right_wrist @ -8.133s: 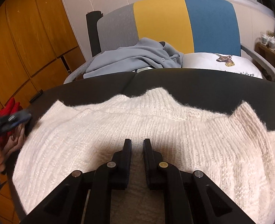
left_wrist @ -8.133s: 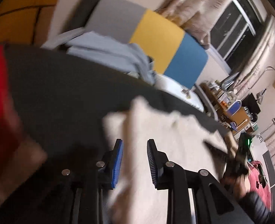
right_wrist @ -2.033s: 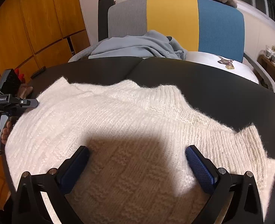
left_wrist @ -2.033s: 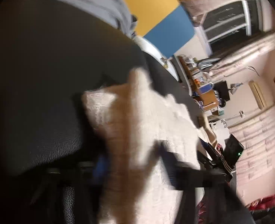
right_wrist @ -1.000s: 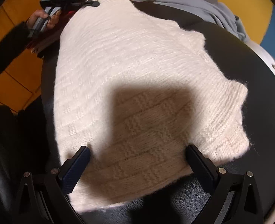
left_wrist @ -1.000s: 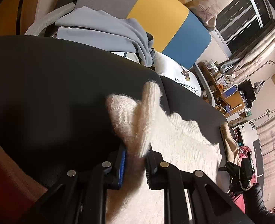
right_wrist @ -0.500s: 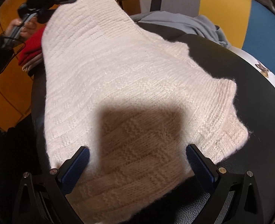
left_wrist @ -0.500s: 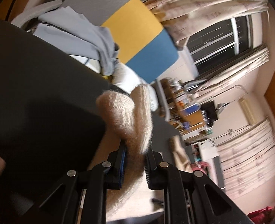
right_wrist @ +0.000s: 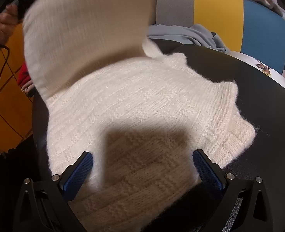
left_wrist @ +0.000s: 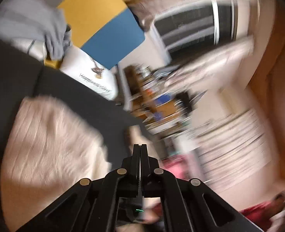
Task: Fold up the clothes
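A cream knitted sweater (right_wrist: 142,100) lies on a round black table (right_wrist: 268,100). Its left part (right_wrist: 84,29) hangs lifted in the air and curls over toward the middle. My right gripper (right_wrist: 142,166) is open, its blue-padded fingers (right_wrist: 78,172) spread low over the sweater's near hem. In the blurred left wrist view my left gripper (left_wrist: 140,148) is shut with nothing seen between its fingers, above the table's edge, and the sweater (left_wrist: 51,145) lies to its left. The hand on the left gripper (right_wrist: 3,23) shows at upper left in the right wrist view.
A chair with grey, yellow and blue back (right_wrist: 219,17) stands behind the table, a grey garment (right_wrist: 185,34) and a white printed cushion (left_wrist: 90,75) on it. Red cloth (right_wrist: 23,73) lies at the table's left. Orange cabinets (right_wrist: 5,104) on the left; cluttered shelf (left_wrist: 156,104) beyond.
My left gripper swung fast up and rightward; the sweater's corner no longer shows between its fingers. The sweater's left part rose higher and folds over. My right gripper stayed open.
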A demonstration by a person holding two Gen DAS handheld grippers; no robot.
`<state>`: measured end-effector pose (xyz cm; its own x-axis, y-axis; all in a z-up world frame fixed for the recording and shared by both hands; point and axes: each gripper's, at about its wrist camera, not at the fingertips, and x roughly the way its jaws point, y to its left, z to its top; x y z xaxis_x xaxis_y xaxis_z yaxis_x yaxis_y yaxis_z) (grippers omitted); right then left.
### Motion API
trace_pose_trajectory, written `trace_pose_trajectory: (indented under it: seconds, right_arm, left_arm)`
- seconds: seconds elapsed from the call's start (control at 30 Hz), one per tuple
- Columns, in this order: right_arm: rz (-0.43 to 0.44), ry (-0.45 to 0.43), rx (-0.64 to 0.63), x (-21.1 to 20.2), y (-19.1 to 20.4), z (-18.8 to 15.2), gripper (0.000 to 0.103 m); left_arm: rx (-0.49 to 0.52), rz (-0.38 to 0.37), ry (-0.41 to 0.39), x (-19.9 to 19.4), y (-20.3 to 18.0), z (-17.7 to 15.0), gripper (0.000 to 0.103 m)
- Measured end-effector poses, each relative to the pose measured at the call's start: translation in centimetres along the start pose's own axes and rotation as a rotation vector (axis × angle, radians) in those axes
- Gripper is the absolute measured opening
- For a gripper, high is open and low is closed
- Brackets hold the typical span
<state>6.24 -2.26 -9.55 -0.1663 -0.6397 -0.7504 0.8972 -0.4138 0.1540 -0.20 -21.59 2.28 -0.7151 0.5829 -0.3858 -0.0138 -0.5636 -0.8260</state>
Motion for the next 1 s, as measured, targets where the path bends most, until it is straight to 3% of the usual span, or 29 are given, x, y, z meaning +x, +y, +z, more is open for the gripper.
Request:
trace_pose_trajectory:
  seconds: [0.03, 0.1, 0.17, 0.33, 0.4, 0.5, 0.6, 0.7, 0.8, 1.0]
  right_arm:
    - [-0.001, -0.003, 0.001, 0.1, -0.1, 0.1, 0.103]
    - [0.002, -0.010, 0.007, 0.1, -0.2, 0.0, 0.103]
    - [0.008, -0.021, 0.018, 0.1, -0.3, 0.0, 0.103]
    - [0.011, -0.050, 0.039, 0.0, -0.3, -0.2, 0.103]
    - [0.004, -0.055, 0.038, 0.0, -0.4, 0.0, 0.103]
    - [-0.005, -0.047, 0.031, 0.0, -0.3, 0.3, 0.103]
    - [-0.012, -0.040, 0.025, 0.0, -0.2, 0.5, 0.103]
    - [-0.011, -0.042, 0.026, -0.2, -0.3, 0.6, 0.103]
    - [-0.007, -0.048, 0.028, -0.3, -0.3, 0.6, 0.103]
    - [0.015, -0.058, 0.040, -0.8, -0.6, 0.8, 0.103]
  left_arm:
    - [-0.027, -0.027, 0.039, 1.4, 0.4, -0.1, 0.000]
    - [0.041, 0.043, 0.033, 2.1, -0.1, -0.2, 0.000]
    - [0.114, 0.113, 0.077, 2.1, -0.4, -0.6, 0.002]
    - [0.319, 0.326, 0.184, 1.4, -0.4, -2.1, 0.030]
    - [0.365, 0.385, 0.255, 1.8, -0.3, -3.1, 0.056]
    - [0.487, 0.463, 0.377, 2.6, -0.3, -5.4, 0.080]
    - [0.641, 0.574, 0.475, 4.8, -0.9, -7.1, 0.080]
    - [0.724, 0.608, 0.579, 7.5, -1.4, -8.9, 0.080]
    - [0.801, 0.688, 0.642, 9.9, -1.1, -10.6, 0.080]
    - [0.730, 0.725, 0.693, 11.8, 0.1, -11.1, 0.099]
